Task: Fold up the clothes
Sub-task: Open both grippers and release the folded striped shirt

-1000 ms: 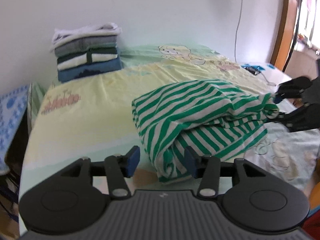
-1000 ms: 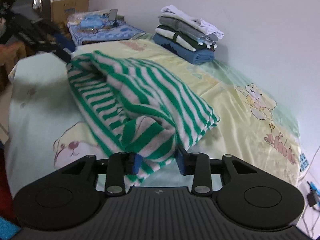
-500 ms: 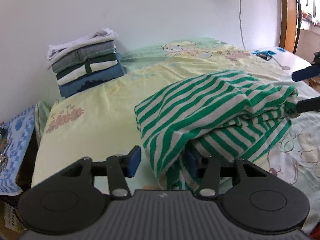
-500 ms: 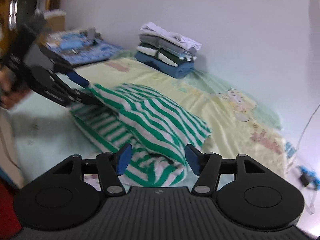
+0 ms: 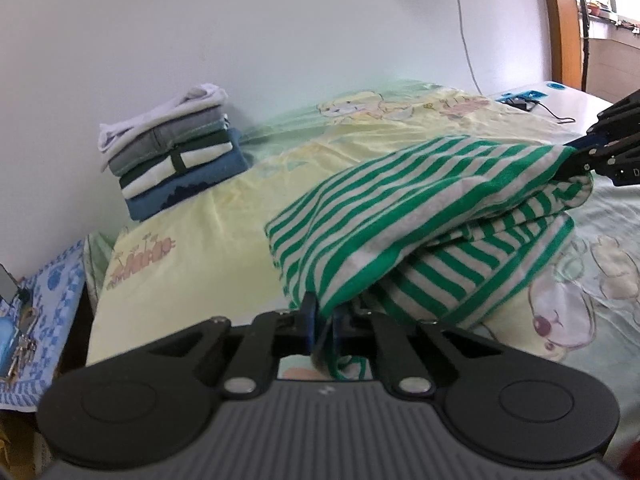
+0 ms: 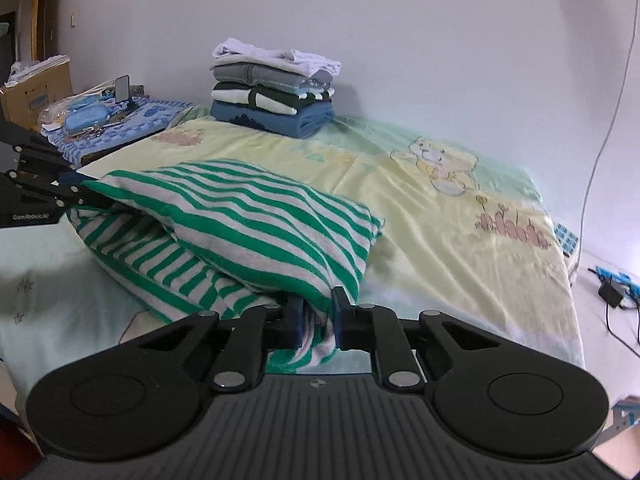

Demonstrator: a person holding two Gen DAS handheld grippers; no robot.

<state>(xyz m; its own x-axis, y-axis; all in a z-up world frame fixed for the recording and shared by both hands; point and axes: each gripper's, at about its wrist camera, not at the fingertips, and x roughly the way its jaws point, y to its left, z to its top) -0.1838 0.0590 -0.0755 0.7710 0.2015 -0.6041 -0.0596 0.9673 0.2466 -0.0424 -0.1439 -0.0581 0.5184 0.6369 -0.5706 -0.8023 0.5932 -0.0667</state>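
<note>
Both clamped on shirt (image 5: 420, 216): left gripper (image 5: 325, 322) and right gripper (image 6: 316, 316) each pinch a near corner; shirt runs toward 12 o'clock, folded edge far.

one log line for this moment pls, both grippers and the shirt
left gripper: shut on striped shirt corner | right gripper: shut on opposite corner | shirt: partly folded on bed | folded stack: by wall

Striped shirt (image 5: 420, 216) soft knit cloth; bedsheet (image 6: 460, 216) smooth printed cotton.

Black gripper (image 5: 322, 322) linkages; blue pads (image 6: 295, 319); silver screws
</note>
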